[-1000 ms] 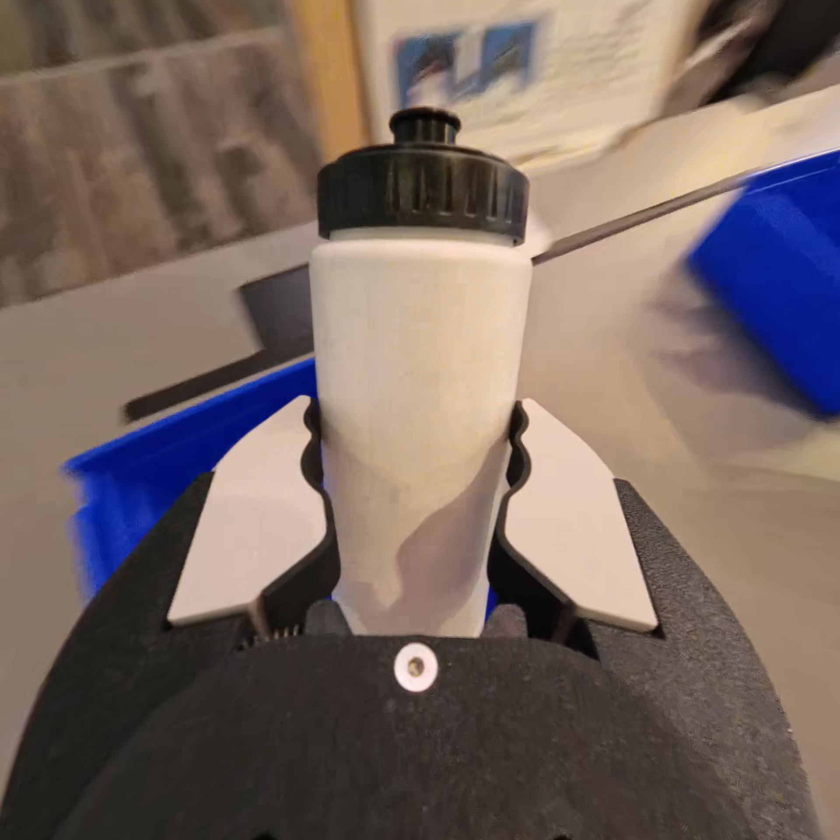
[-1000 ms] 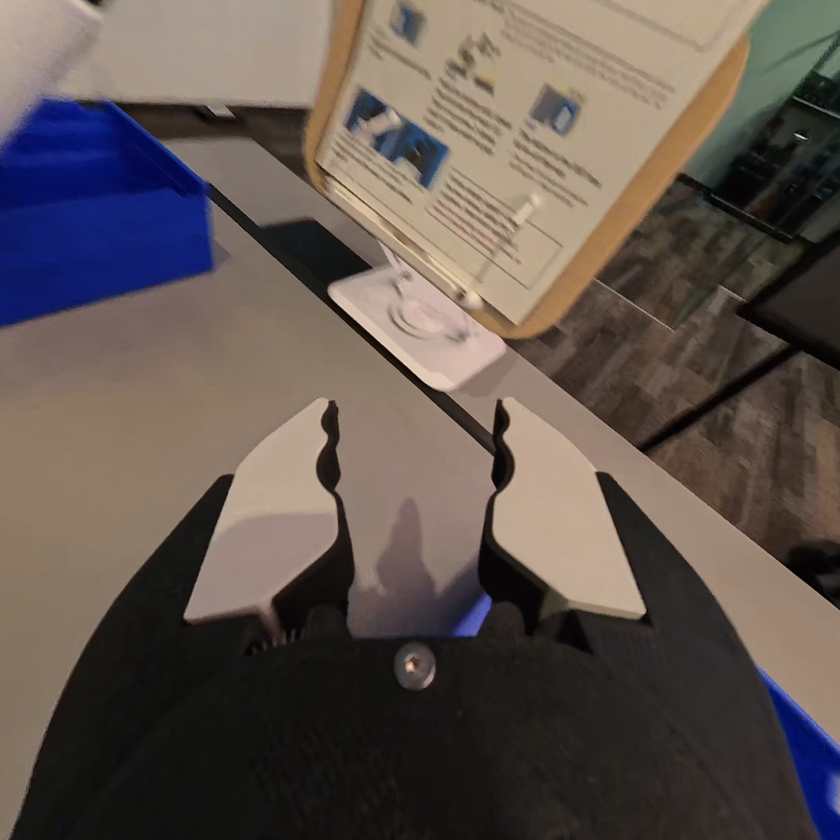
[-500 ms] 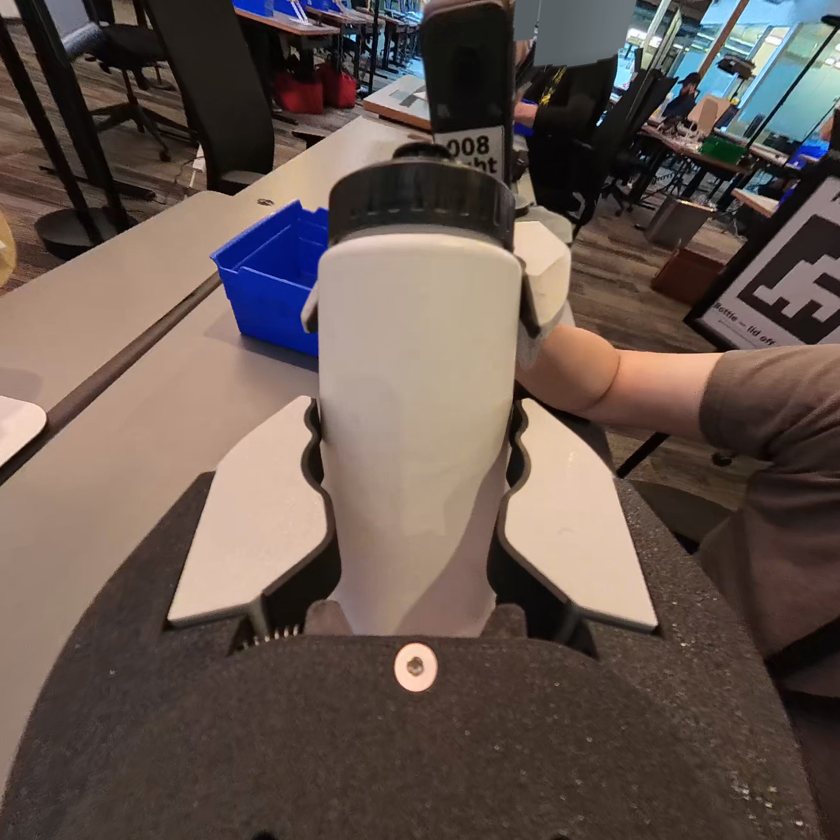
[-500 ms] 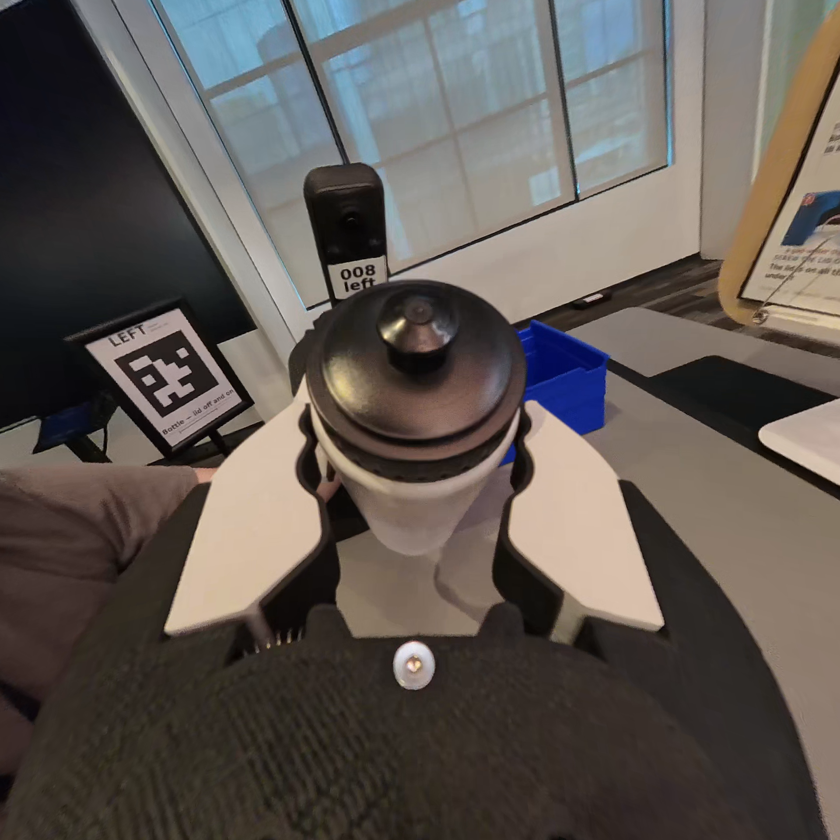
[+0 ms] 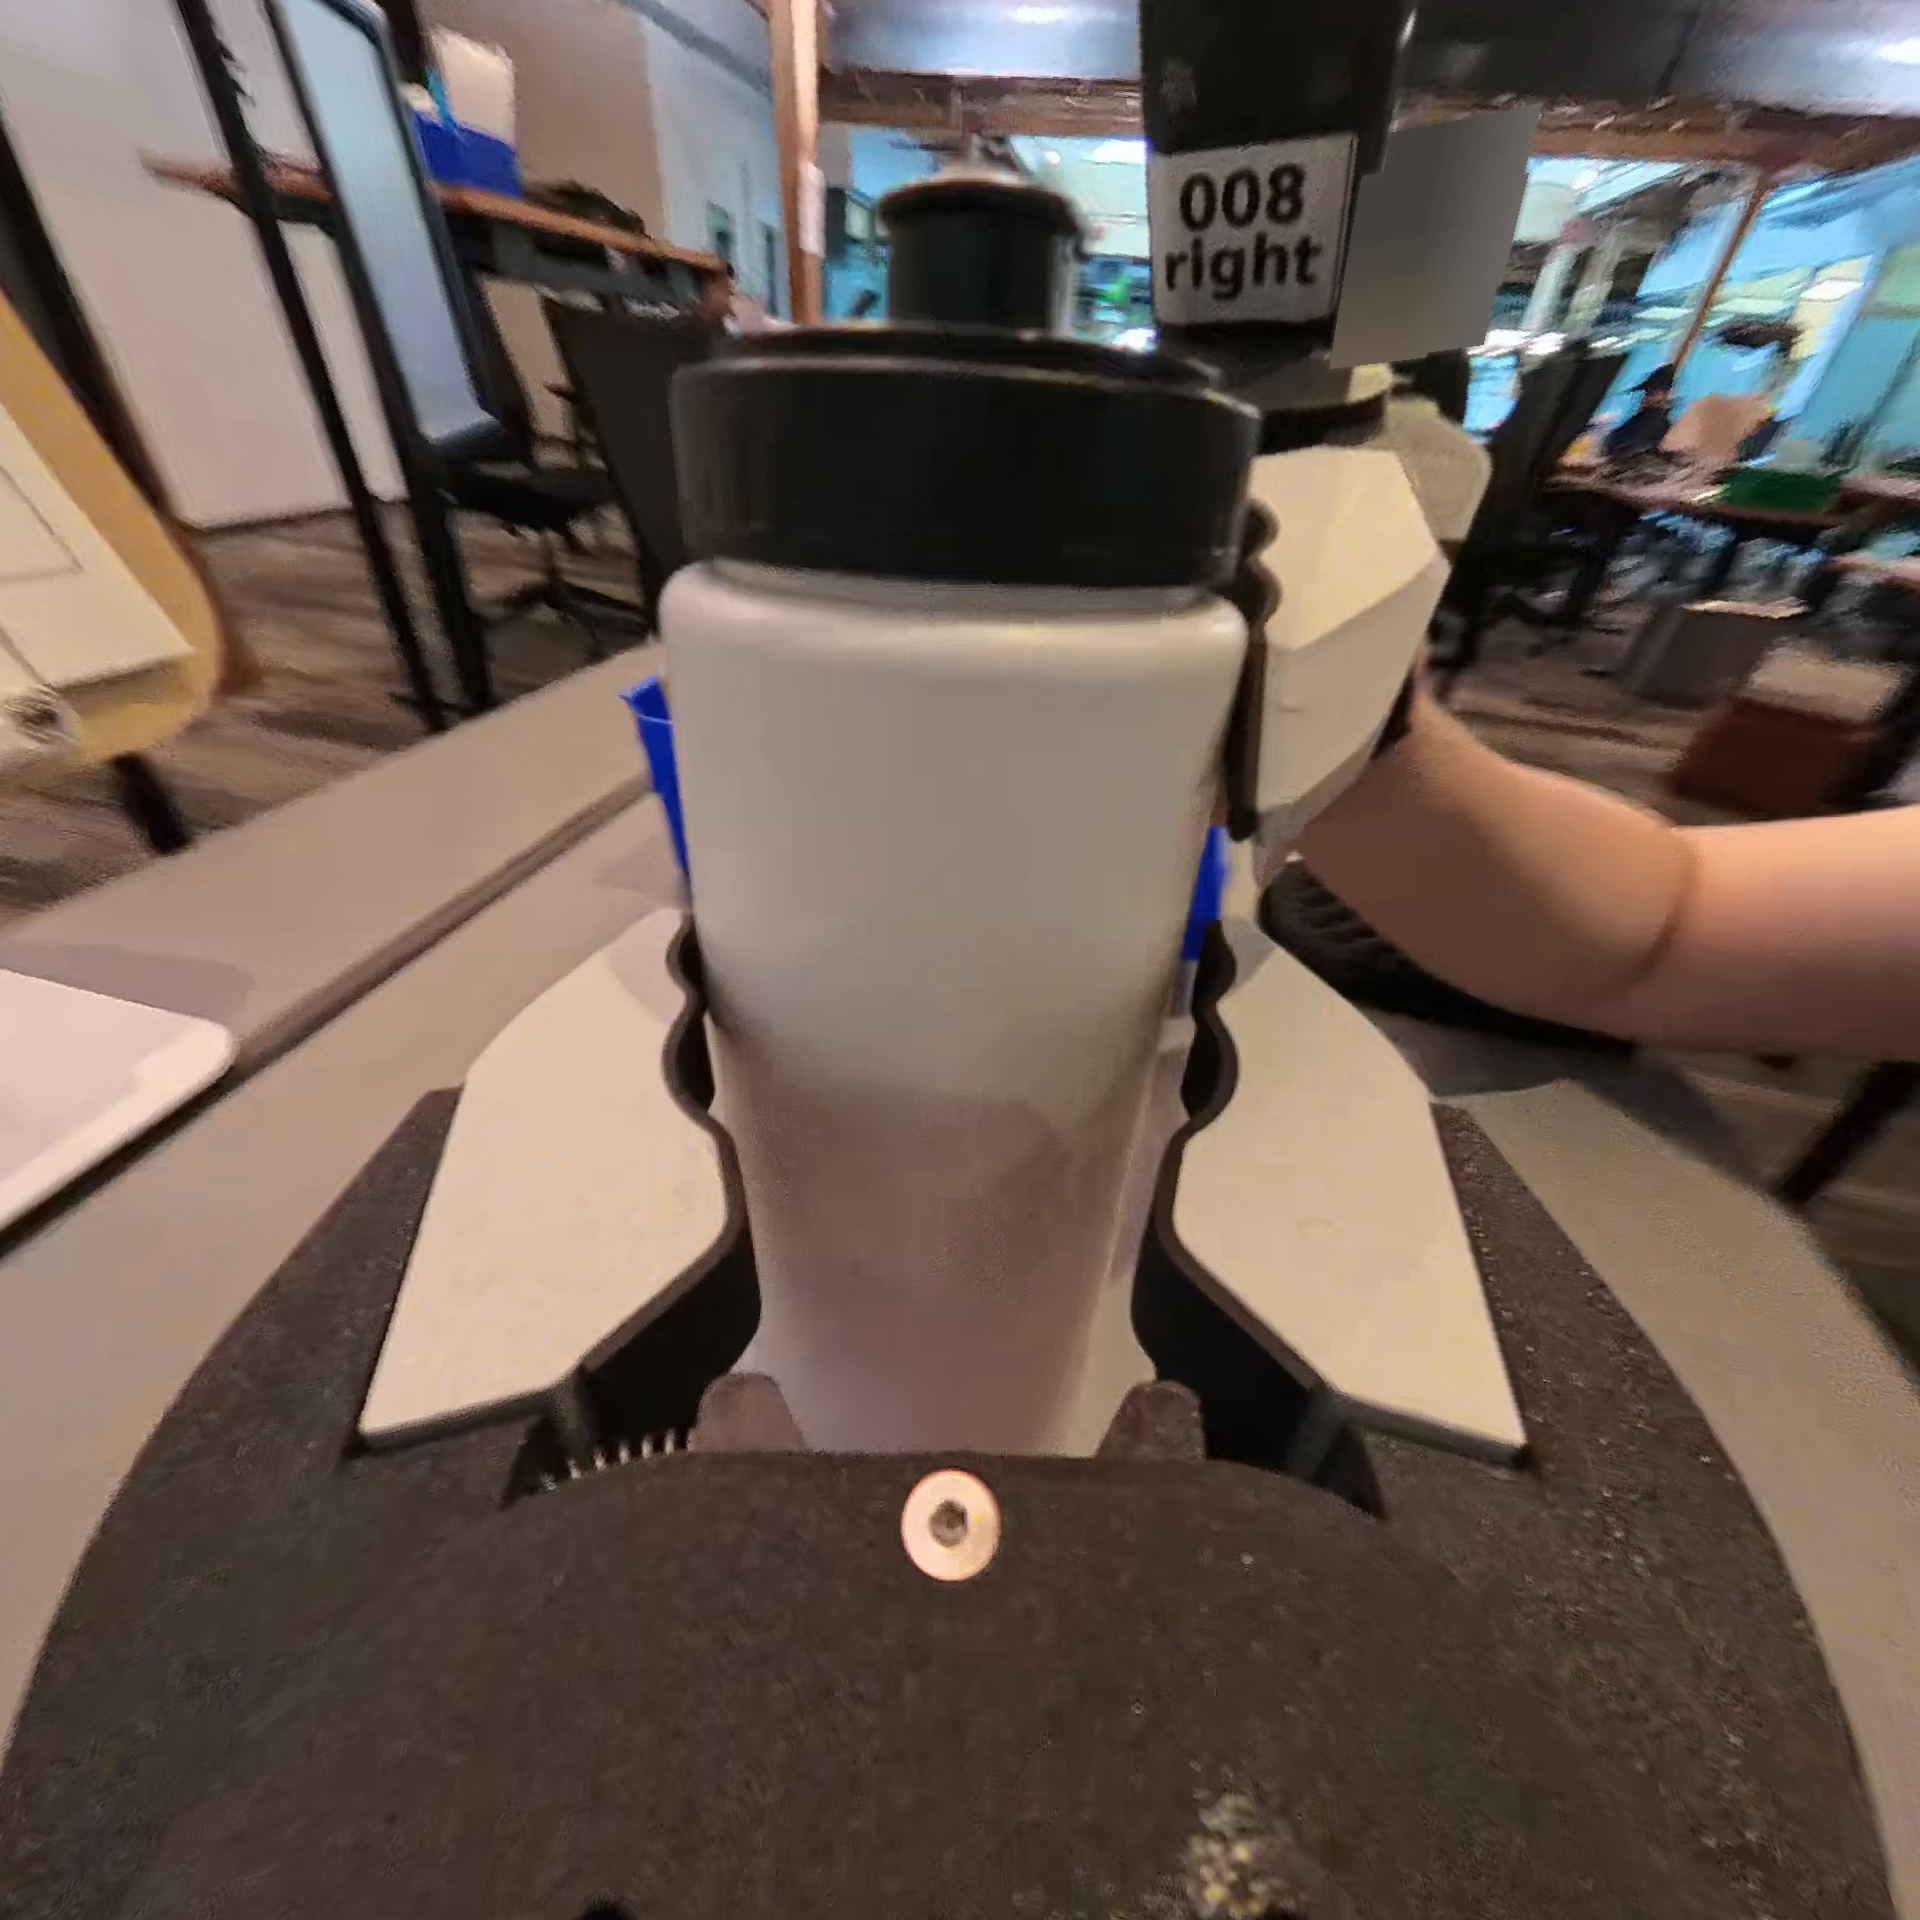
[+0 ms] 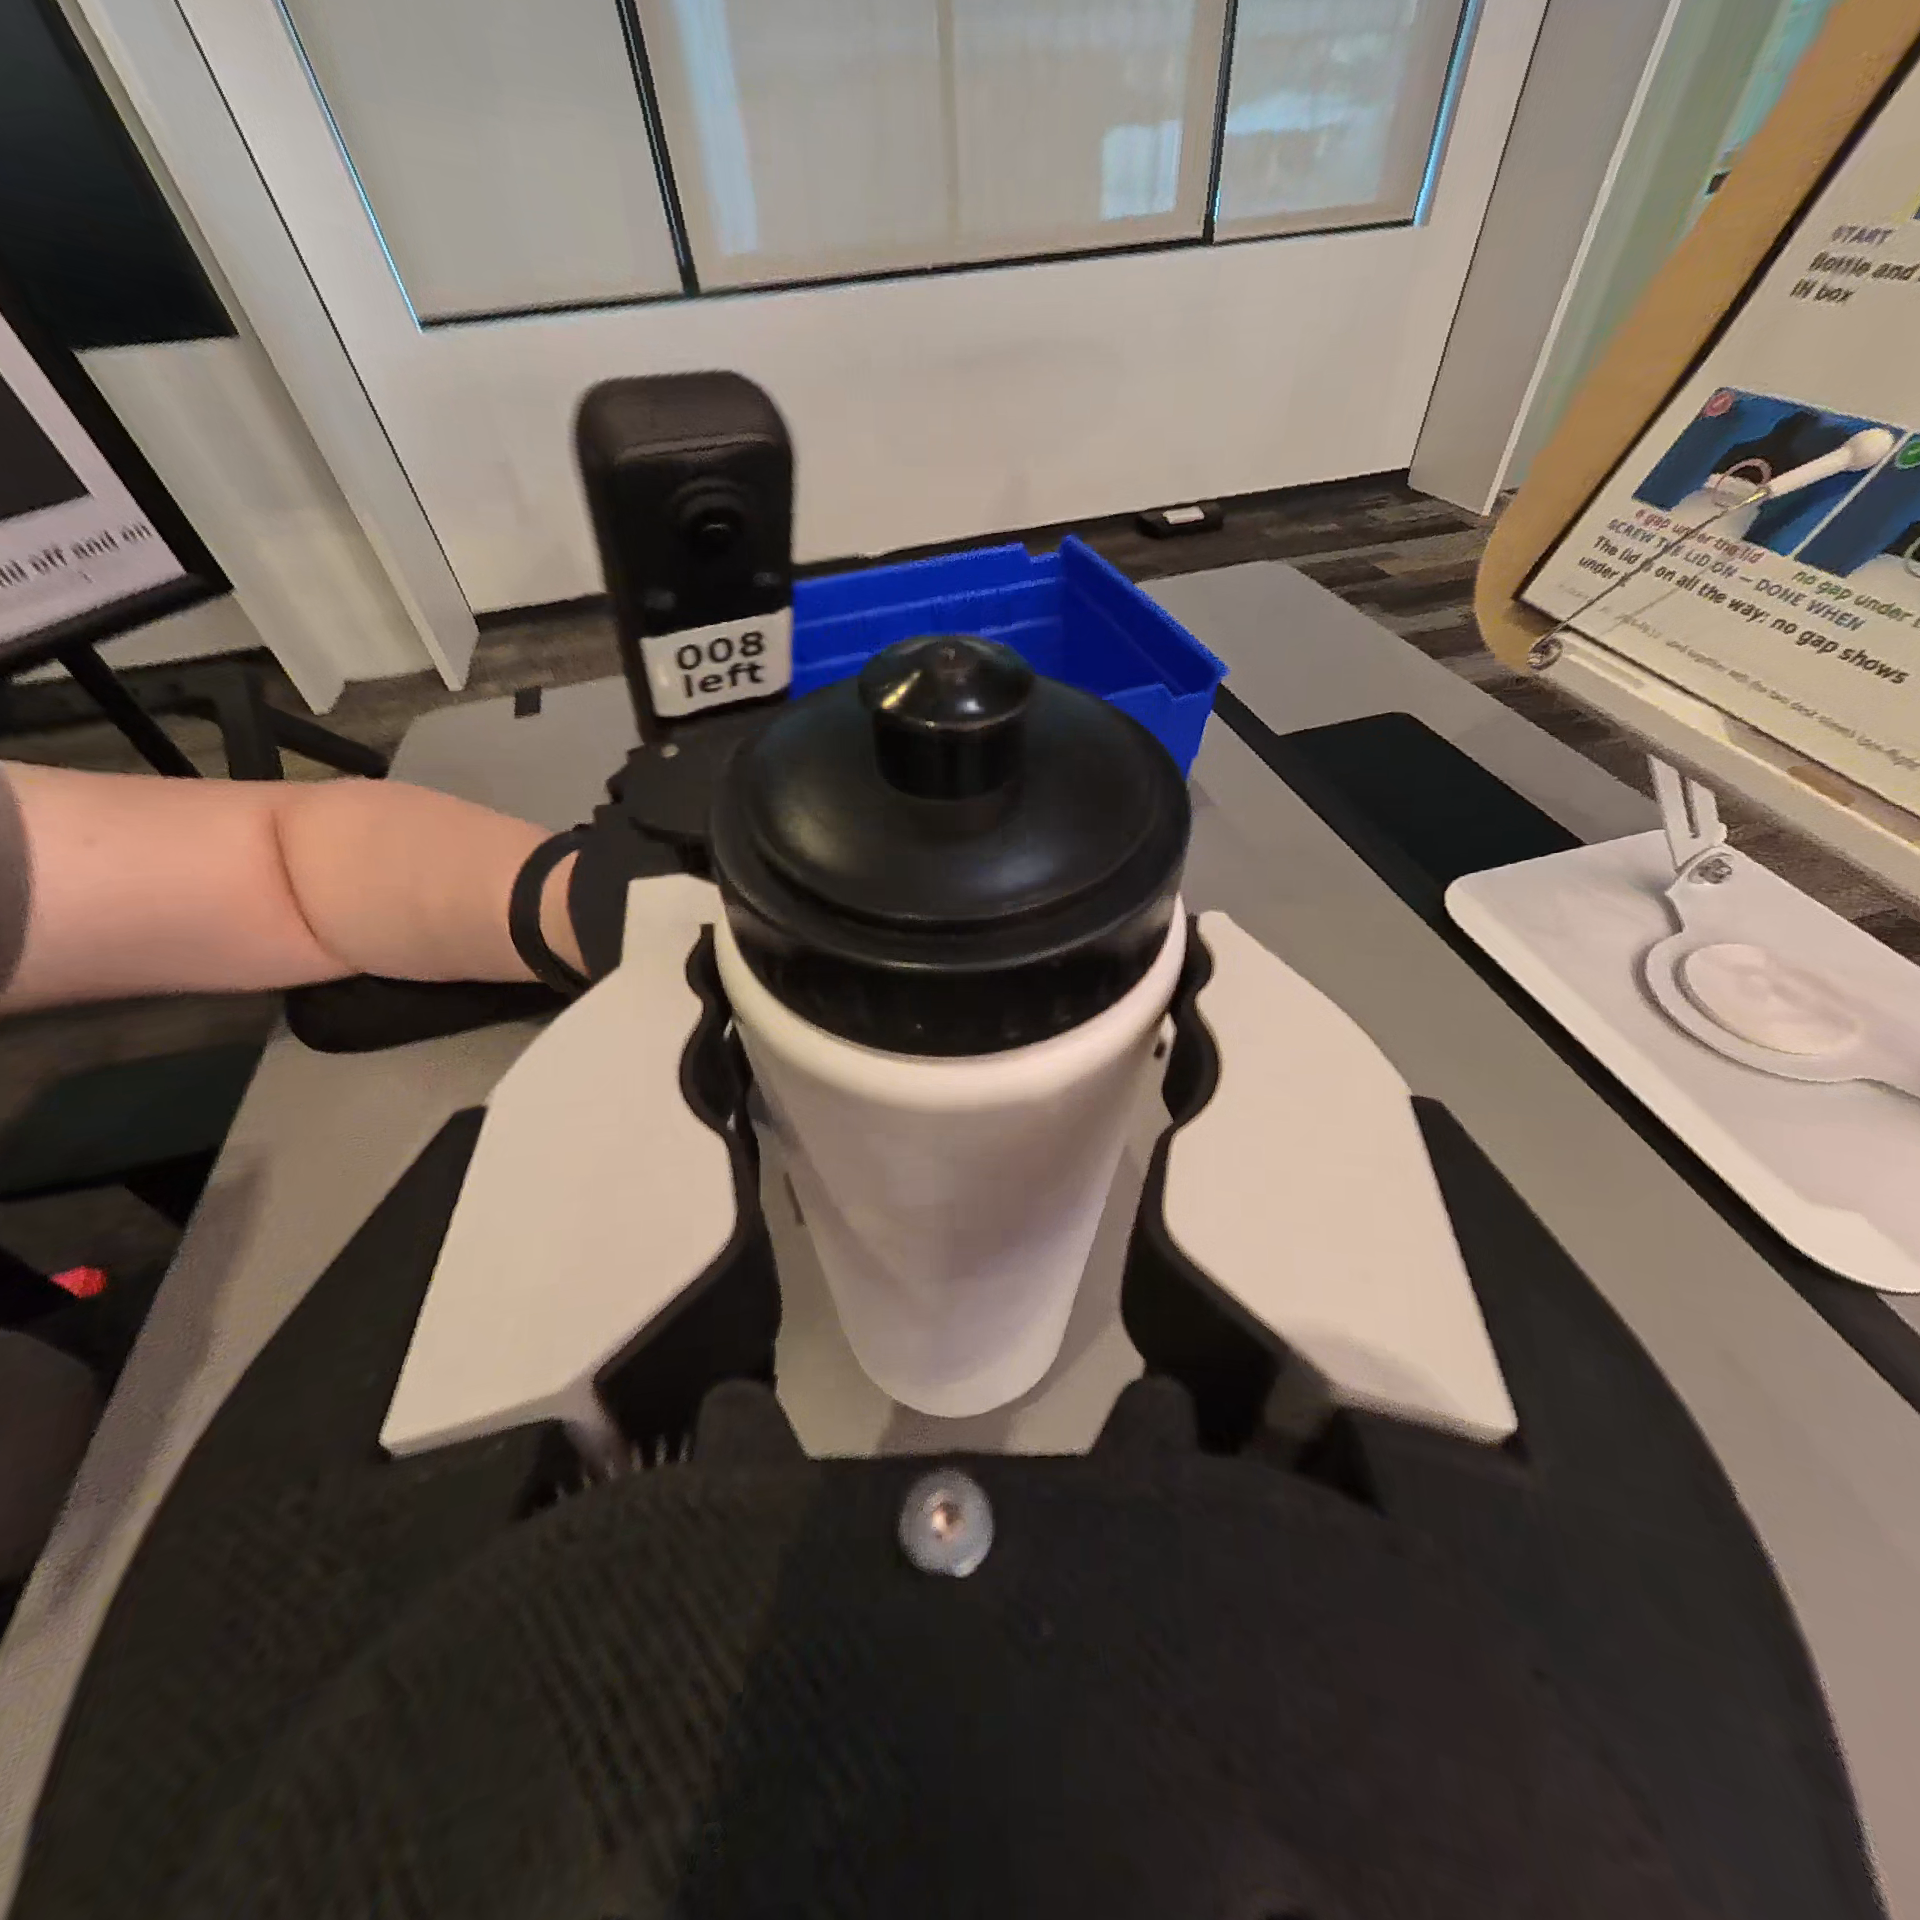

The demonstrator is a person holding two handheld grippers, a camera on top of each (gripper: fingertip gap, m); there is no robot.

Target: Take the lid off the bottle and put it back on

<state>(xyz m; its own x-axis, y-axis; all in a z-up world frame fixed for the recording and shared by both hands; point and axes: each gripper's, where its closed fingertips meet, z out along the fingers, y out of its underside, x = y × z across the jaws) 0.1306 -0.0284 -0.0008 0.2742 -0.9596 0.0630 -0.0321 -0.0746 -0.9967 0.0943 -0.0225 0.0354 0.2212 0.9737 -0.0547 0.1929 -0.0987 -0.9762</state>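
A white bottle (image 5: 935, 935) with a black screw lid (image 5: 956, 468) stands upright in my left gripper (image 5: 945, 935), which is shut on the bottle's lower body. In the right wrist view I look down on the lid (image 6: 945, 831) and the bottle (image 6: 935, 1195). My right gripper (image 6: 945, 956) comes from the opposite side. Its fingers sit against both sides of the lid's lower rim and the bottle's shoulder. One right finger (image 5: 1340, 623) shows beside the lid in the left wrist view. The lid is seated on the bottle.
A blue bin (image 6: 1039, 634) stands on the grey table (image 6: 1351, 644) behind the bottle. A board with a wooden rim (image 6: 1714, 468) on a white base (image 6: 1714, 1039) is at the right. A person's forearm (image 6: 260, 894) reaches in from the left.
One second ago my right gripper was empty and open over the table. It has swung round onto the bottle's top. My left gripper has kept hold and turned with the bottle.
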